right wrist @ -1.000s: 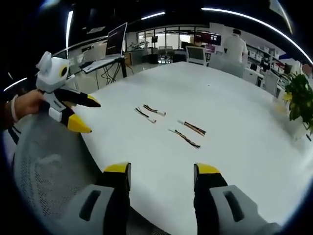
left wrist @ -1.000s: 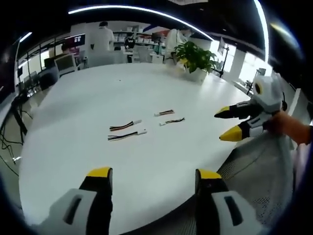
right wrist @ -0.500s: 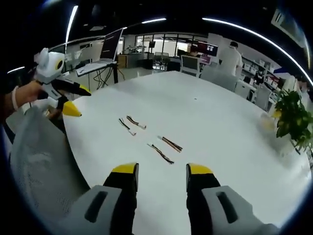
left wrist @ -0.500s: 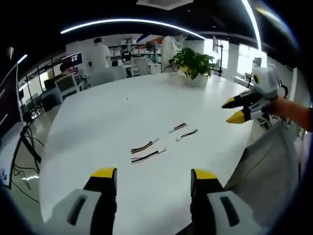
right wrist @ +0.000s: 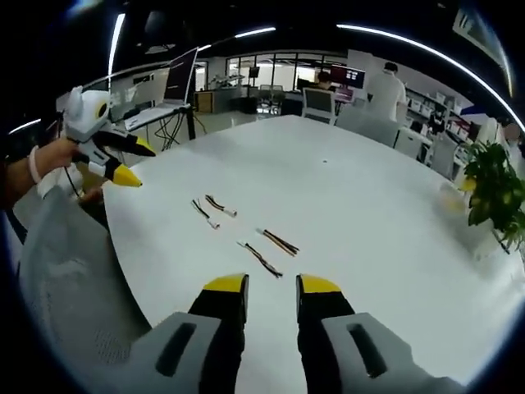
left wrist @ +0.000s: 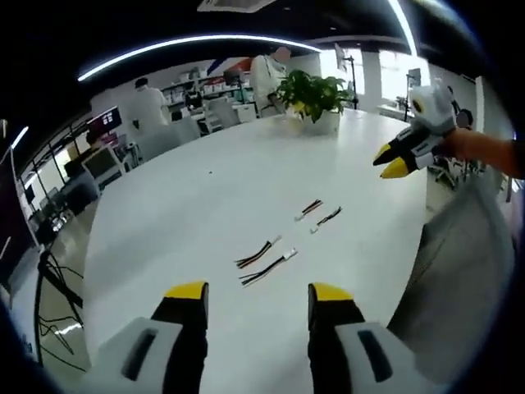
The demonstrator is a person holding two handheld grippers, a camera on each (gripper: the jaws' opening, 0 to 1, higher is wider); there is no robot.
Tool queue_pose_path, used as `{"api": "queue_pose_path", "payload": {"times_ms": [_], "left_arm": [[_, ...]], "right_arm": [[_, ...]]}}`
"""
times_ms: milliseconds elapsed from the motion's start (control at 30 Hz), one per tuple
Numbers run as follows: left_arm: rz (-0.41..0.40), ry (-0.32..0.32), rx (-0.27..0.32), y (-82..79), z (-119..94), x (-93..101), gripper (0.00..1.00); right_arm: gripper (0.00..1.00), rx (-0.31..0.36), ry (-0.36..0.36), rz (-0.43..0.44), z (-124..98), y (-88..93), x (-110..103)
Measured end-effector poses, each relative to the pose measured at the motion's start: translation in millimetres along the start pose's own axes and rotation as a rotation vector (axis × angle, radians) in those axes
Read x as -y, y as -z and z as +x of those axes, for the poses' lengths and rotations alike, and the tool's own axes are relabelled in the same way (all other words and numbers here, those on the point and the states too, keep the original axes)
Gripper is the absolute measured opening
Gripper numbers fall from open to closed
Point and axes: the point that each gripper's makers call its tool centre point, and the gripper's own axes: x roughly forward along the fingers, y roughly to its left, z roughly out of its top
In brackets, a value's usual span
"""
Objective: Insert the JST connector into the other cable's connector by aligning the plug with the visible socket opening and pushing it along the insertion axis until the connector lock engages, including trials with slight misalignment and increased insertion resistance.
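Yellow-tipped fingers of the right gripper stand narrowly apart, empty; the left gripper gapes wider. Beyond, mid-frame, lie four short multicoloured cables with white JST plugs on the white round table: light, floppy, best pinched by the stiff housing.

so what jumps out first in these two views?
Four short cables lie in two loose pairs mid-table: one pair nearer the left gripper, the other further on. Both grippers hang empty above the white table, jaws apart, the right gripper narrower. A potted plant stands at the table's far edge.
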Motion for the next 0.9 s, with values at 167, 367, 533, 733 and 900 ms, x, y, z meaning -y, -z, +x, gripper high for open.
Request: {"api": "queue_pose_path", "payload": {"times_ms": [167, 367, 533, 733, 900], "left_arm": [[-0.004, 0.019, 0.017, -5.1, 8, -3.8, 0.41], [-0.011, 0.056, 0.033, -10.8, 19, -5.5, 0.39], [-0.014, 0.095, 0.051, -15.9, 30, -5.4, 0.39], [0.017, 0.153, 0.032, -13.8, 46, -1.7, 0.4], [0.006, 0.196, 0.043, -18.5, 55, -0.3, 0.41]], "right_arm": [[0.19, -0.011, -0.019, -0.013, 9, -0.4, -1], [0.21, -0.011, -0.056, -0.092, 21, -1.6, -1], [0.18, -0.017, -0.095, -0.148, 33, -4.0, -3], [0.17, -0.012, -0.152, -0.172, 46, -6.9, -7], [0.16, -0.007, -0.191, -0.177, 56, -9.2, -8]]}}
